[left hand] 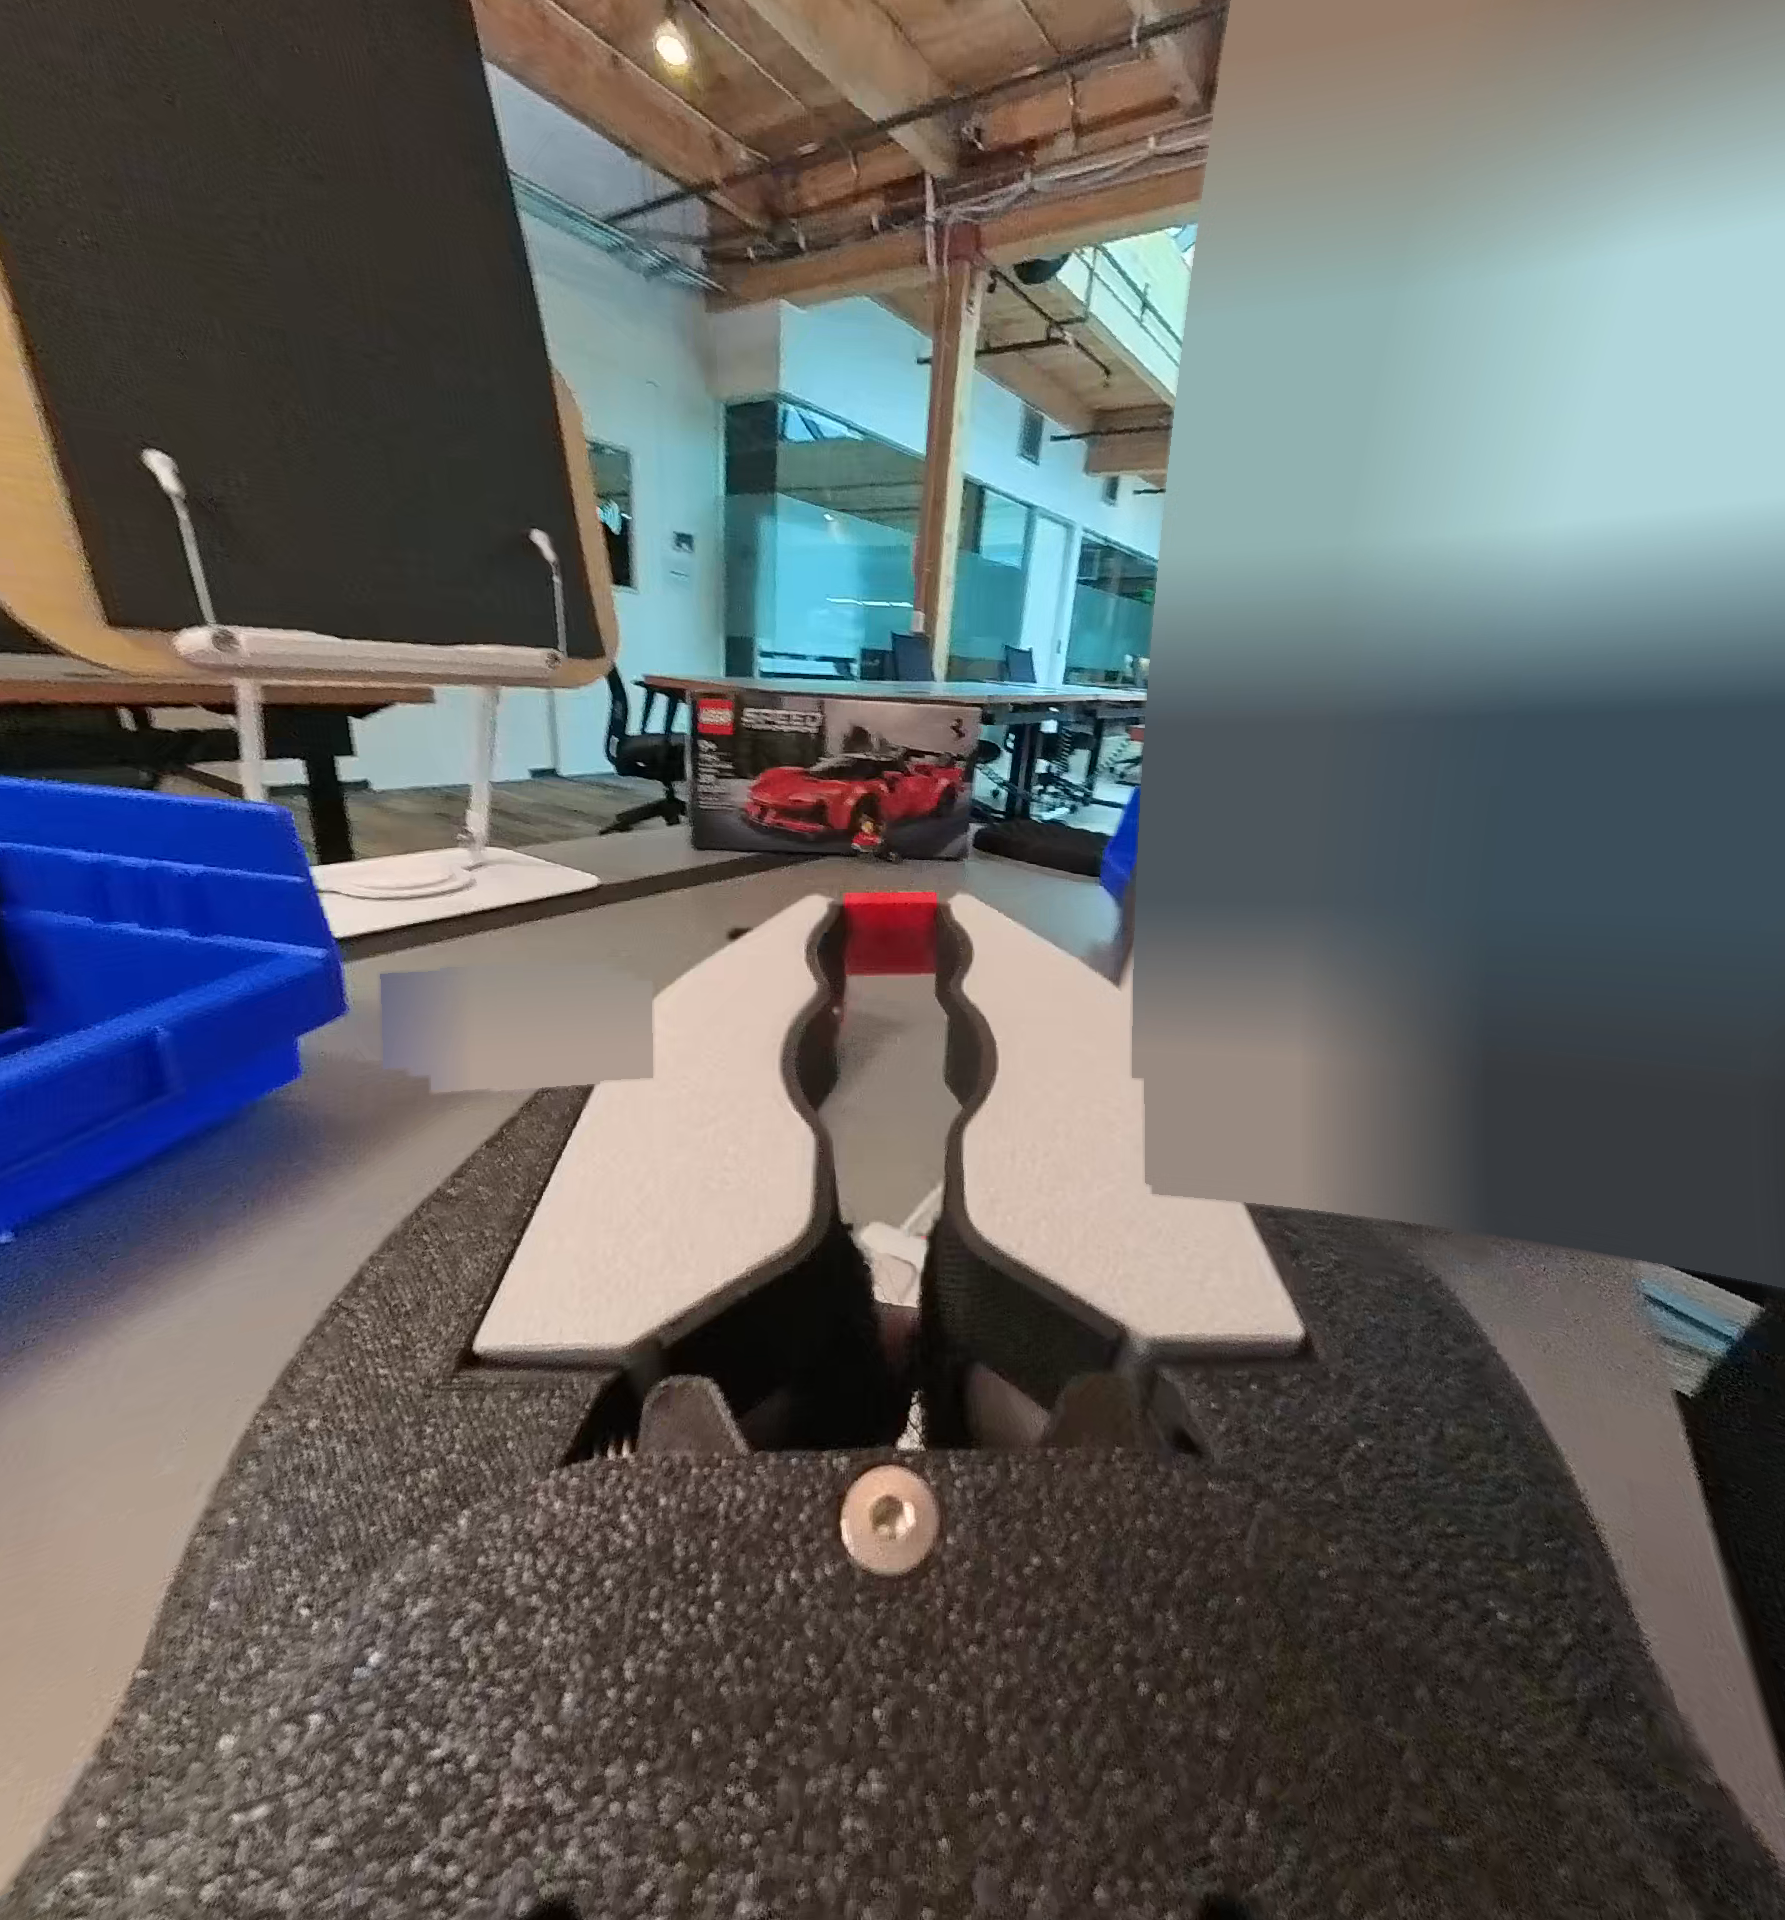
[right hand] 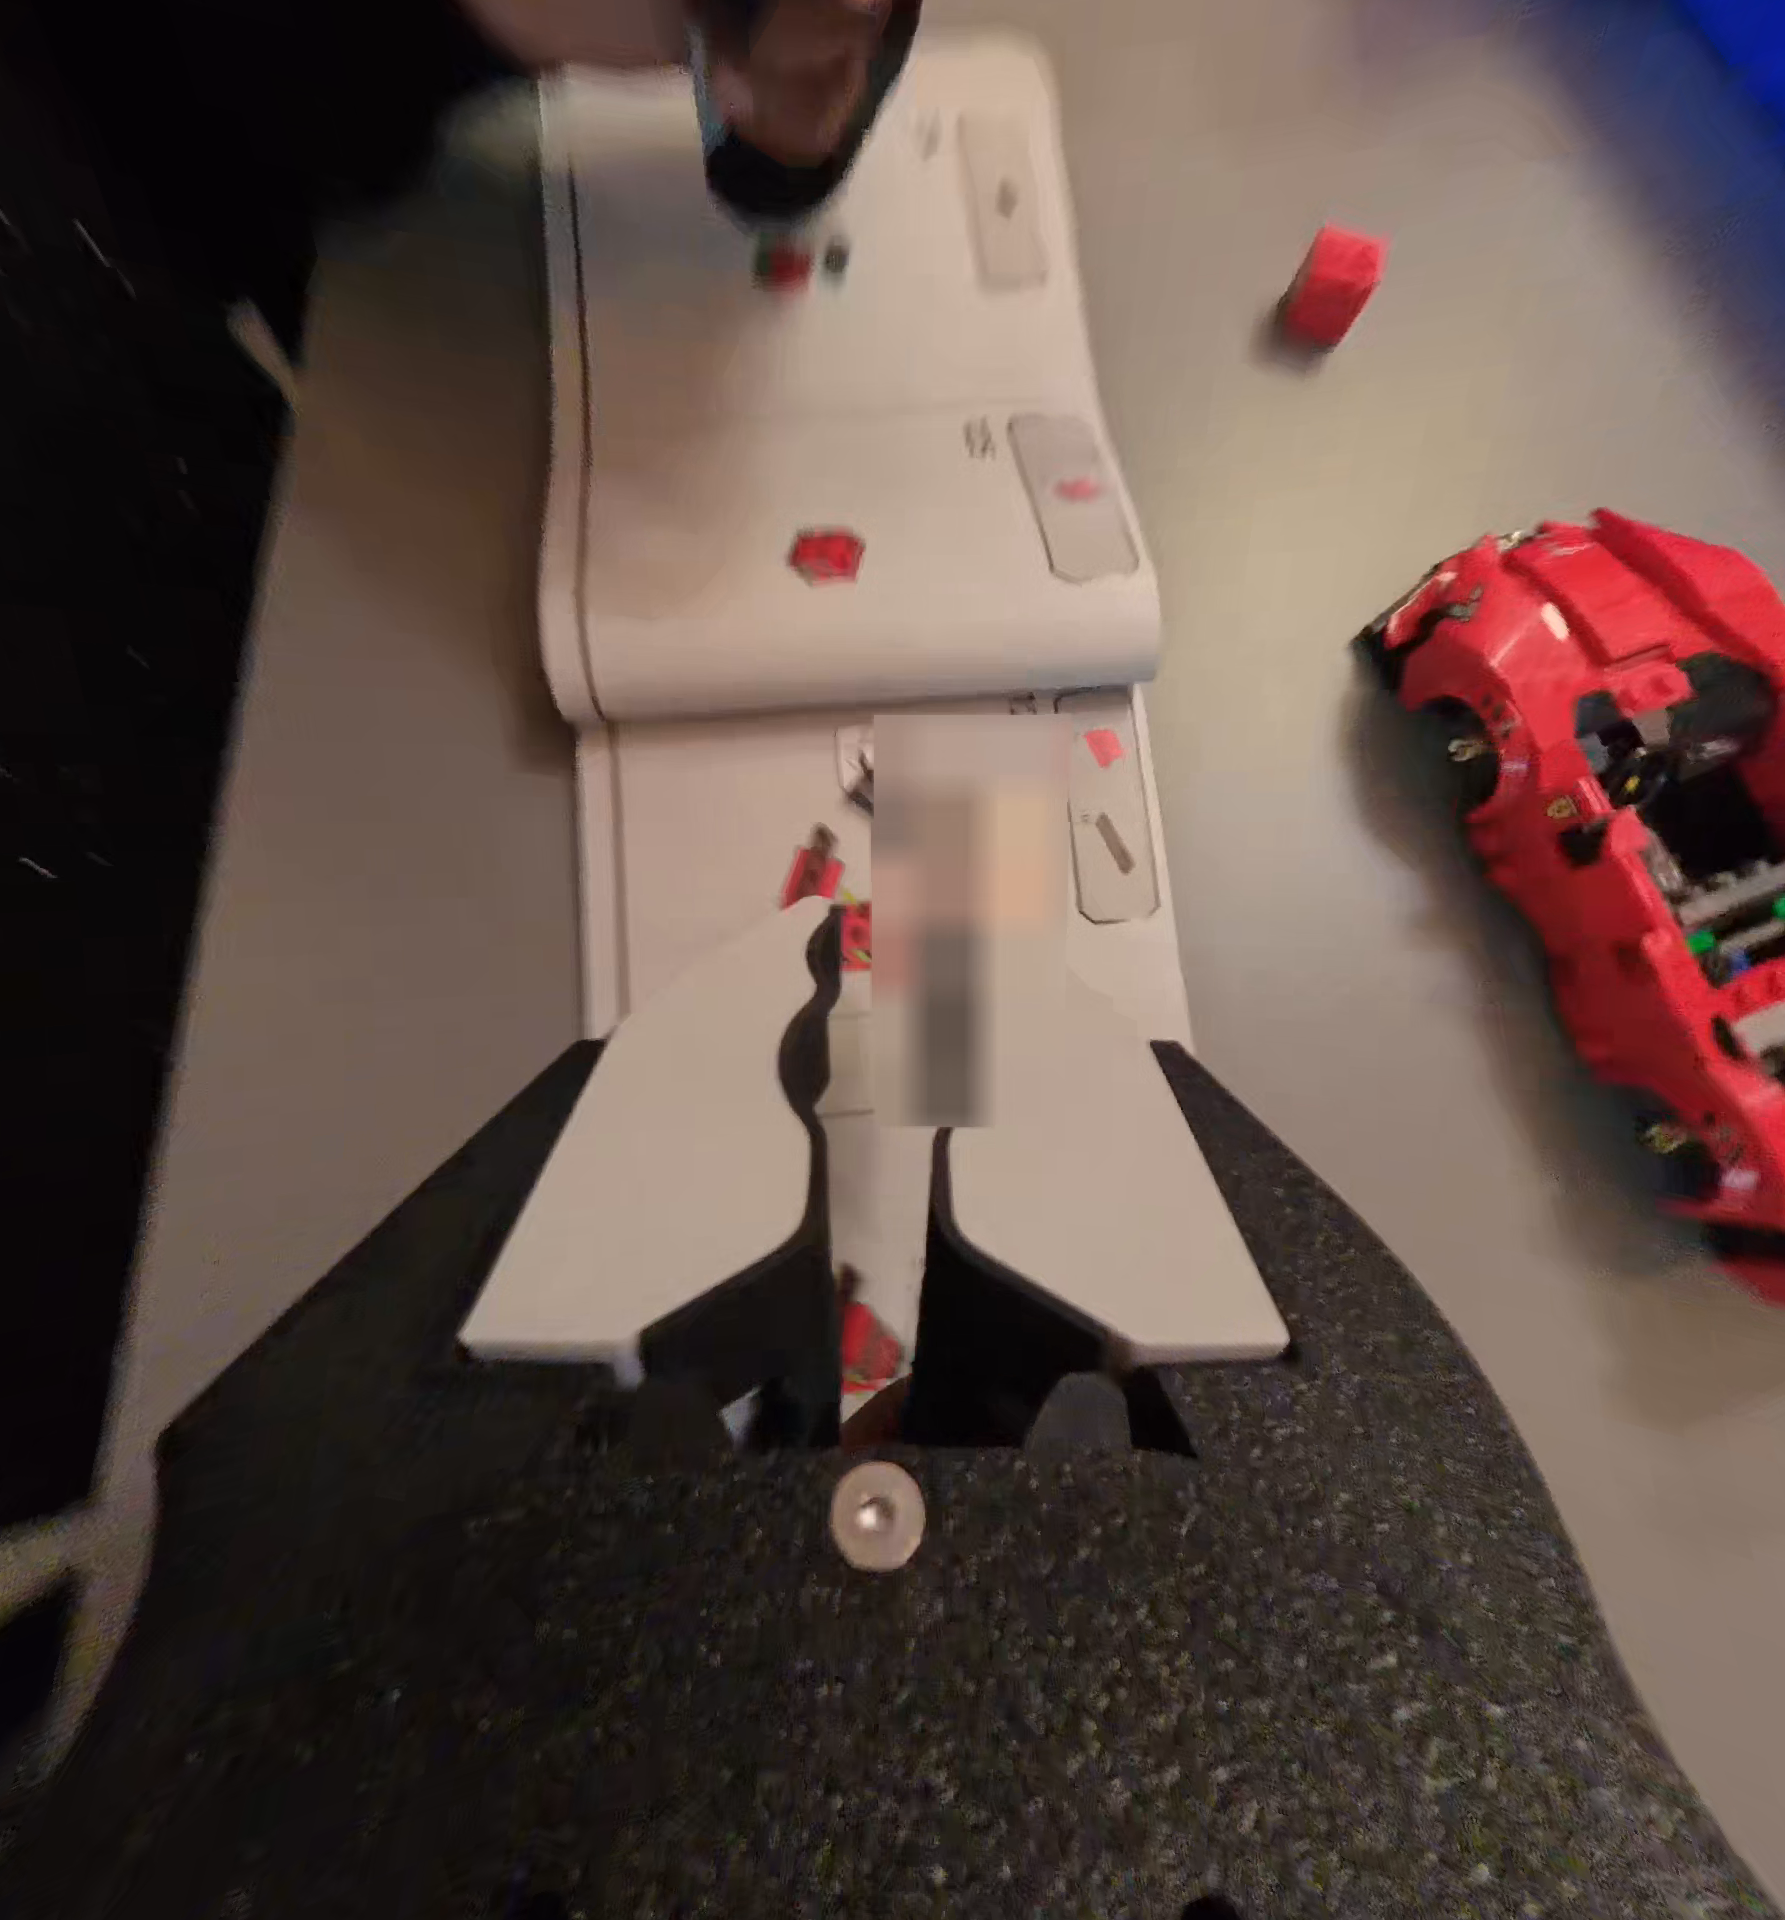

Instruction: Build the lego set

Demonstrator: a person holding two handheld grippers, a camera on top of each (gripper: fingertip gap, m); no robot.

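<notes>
Bodywork on the red lego car (right hand: 1636,883), at three o'clock on the desk (right hand: 1283,935), looks largely built, cockpit unfinished; left hand-held gripper (left hand: 890,935) clamps a red brick (left hand: 890,933), right hand-held gripper (right hand: 898,935) parted, empty.

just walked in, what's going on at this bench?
A person is building a lego car with two handheld grippers. The left gripper is shut on a small red brick, held up above the grey table, with the set's box standing behind. The right gripper hangs over the open instruction booklet, its tips partly hidden by a blur patch, with nothing visibly in it. The partly built red car lies to its right, and a loose red piece sits farther off.
</notes>
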